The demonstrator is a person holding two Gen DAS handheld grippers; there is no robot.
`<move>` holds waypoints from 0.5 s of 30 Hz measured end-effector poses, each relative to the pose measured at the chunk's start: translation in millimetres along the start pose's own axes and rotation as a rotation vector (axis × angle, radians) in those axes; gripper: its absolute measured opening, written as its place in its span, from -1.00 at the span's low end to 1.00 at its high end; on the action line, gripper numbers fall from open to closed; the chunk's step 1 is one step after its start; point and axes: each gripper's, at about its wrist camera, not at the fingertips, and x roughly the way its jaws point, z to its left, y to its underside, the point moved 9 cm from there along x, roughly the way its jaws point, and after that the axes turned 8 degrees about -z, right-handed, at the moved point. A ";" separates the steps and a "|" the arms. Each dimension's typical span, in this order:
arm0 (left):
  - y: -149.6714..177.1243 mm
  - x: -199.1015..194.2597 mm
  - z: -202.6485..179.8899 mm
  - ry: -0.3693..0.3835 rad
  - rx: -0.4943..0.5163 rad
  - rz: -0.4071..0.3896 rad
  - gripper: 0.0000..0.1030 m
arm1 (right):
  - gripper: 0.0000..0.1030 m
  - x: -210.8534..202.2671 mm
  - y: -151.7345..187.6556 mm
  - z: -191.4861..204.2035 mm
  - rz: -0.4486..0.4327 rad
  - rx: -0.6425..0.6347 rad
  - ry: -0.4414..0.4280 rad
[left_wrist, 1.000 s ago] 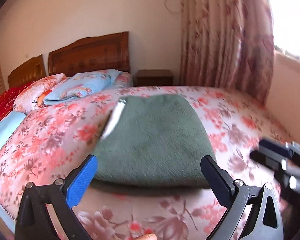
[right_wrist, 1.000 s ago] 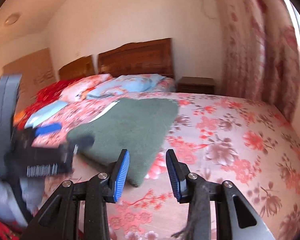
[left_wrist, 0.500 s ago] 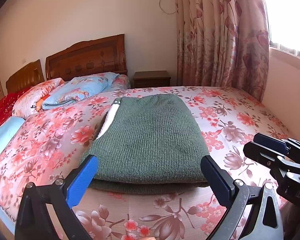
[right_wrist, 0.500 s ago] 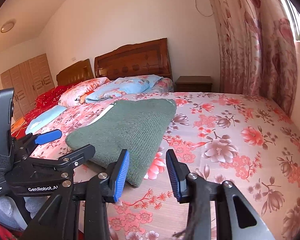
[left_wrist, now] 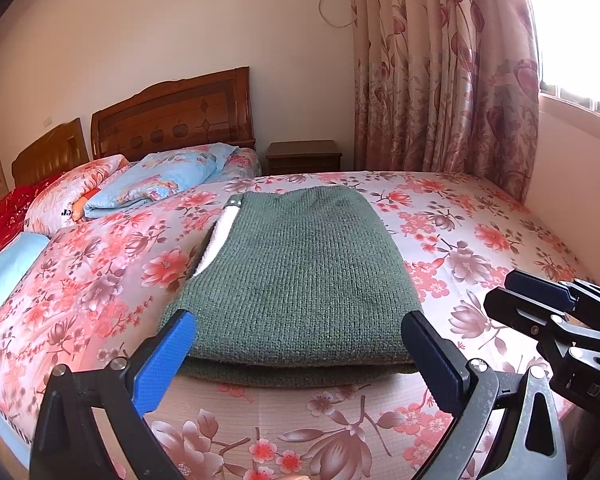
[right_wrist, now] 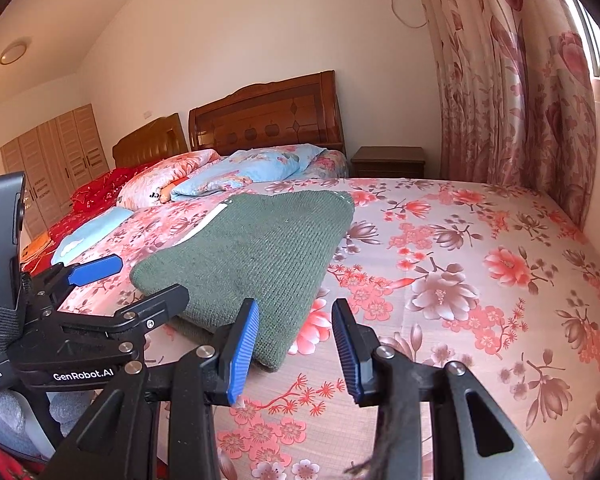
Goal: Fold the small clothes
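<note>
A green knitted garment (left_wrist: 300, 276) lies folded into a flat rectangle on the floral bedspread (left_wrist: 480, 240), a white lining showing at its left edge. It also shows in the right wrist view (right_wrist: 252, 248). My left gripper (left_wrist: 300, 356) is wide open and empty, just short of the garment's near edge. It also appears in the right wrist view (right_wrist: 128, 280), at the left. My right gripper (right_wrist: 294, 348) is partly open and empty, near the garment's near right corner. It shows in the left wrist view (left_wrist: 540, 300), at the right.
Pillows and a folded blue quilt (left_wrist: 156, 184) lie by the wooden headboard (left_wrist: 172, 116). A nightstand (left_wrist: 304, 156) and floral curtains (left_wrist: 444, 80) stand at the back right. A wall runs along the bed's right side. A wardrobe (right_wrist: 56, 160) stands far left.
Both grippers have steadied after a fast move a second ago. The garment lies the same. The jaws have not changed.
</note>
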 end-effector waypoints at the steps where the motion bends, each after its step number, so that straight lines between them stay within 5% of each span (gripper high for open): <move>1: 0.1 0.3 0.5 0.000 0.000 0.001 1.00 | -0.25 0.4 0.1 0.0 0.001 0.000 0.000; 15: 3.2 4.6 5.7 -0.009 -0.006 0.011 1.00 | -0.25 3.1 4.0 0.1 0.016 0.005 -0.006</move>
